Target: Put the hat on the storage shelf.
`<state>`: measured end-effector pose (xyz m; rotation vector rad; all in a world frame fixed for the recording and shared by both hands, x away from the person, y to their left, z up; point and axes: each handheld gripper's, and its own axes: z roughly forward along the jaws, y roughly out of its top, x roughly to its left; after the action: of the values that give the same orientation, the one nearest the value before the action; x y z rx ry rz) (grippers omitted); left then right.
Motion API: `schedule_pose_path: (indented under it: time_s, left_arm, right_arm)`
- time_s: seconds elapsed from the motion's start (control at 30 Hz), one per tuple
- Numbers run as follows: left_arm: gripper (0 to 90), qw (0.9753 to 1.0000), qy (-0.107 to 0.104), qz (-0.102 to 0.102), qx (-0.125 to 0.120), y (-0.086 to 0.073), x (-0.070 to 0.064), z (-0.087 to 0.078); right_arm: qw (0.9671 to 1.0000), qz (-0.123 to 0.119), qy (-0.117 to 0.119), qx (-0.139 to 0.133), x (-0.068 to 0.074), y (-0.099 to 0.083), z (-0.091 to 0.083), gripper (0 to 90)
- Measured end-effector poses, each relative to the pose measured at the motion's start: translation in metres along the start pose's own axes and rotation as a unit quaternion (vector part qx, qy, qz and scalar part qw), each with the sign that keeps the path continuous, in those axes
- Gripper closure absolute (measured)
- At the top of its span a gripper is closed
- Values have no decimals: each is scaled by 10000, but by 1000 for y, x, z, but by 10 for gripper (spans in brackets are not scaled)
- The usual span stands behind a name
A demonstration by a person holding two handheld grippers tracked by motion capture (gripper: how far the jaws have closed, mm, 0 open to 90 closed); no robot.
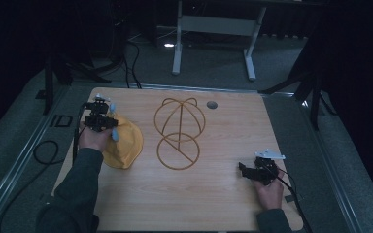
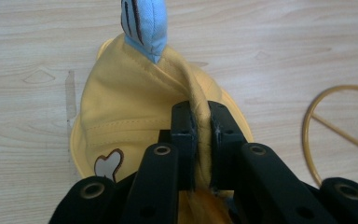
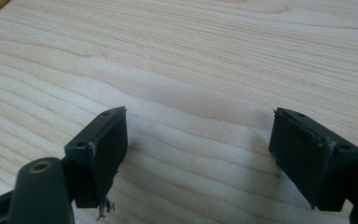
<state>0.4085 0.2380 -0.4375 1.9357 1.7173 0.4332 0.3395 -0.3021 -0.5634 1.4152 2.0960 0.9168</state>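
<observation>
My right hand-held gripper (image 1: 245, 171) rests near the desk's (image 1: 213, 204) five o'clock corner, jaws wide apart with nothing between them. My left hand-held gripper (image 2: 199, 135), at nine o'clock, is clamped on a fold of the yellow hat (image 2: 121, 112). To carry it onto the wire hat stand (image 1: 178, 133) at centre, I'd lift gently and keep the pinch deep in the fabric. I can read no writing.

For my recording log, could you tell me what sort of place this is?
Probably a lab or workshop set up for recording: a wooden table on grey carpet, dark curtains around it, cables on the floor, and a desk frame behind.
</observation>
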Motion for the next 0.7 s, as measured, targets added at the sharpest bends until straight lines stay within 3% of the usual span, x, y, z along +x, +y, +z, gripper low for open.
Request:
schedule_pose_path:
  time_s: [0.33,0.7]
  left_arm:
    - [848,9986,-110,482,190,1,-2,-11]
    - [849,9962,-343,802,84,2,0,-24]
  right_arm:
    - [10000,1,-1,-1,0,0,0,192]
    - [10000,7,1,-1,0,0,0,192]
